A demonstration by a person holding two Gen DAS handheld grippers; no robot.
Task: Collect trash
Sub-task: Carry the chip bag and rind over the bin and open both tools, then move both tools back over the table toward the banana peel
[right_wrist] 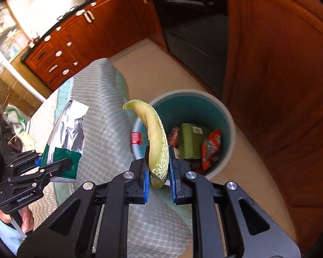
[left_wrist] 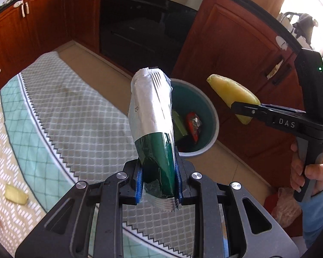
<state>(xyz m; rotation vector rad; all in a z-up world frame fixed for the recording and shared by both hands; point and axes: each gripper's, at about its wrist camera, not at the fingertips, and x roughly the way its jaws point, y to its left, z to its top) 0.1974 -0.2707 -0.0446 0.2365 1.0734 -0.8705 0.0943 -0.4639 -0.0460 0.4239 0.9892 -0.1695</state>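
Trash is riding in both grippers, high over the table edge and close to the bin.

The left gripper point(left_wrist: 158, 185) is squeezing a snack bag point(left_wrist: 151, 116) between its blue pads. It is pinching the green bottom part, and the silver top part is sticking up in the air. The jaws are nearly closed, with only the thin bag between them. The bag looks empty and very light. It is crinkly and soft, so it is bending a little above the pads. Foil can be slippery, so holding it low down near the crimped end looks like a good spot.

The right gripper point(right_wrist: 159, 178) is pinching a melon rind point(right_wrist: 156, 137). The jaws are almost shut on its lower end, and the curved tip is pointing up. The rind looks stiff but wet, so it may slide if the squeeze gets loose. It looks a bit heavier than the bag. Holding it across the thin way, like now, seems best.

The trash bin point(right_wrist: 228, 116) is standing on the floor just past the table, by the brown cabinets point(right_wrist: 280, 64). It is already holding a green box point(right_wrist: 190, 142) and a red wrapper point(right_wrist: 211, 148).

Another rind piece point(left_wrist: 16, 194) is lying on the tablecloth point(left_wrist: 75, 111), waiting to be picked up.
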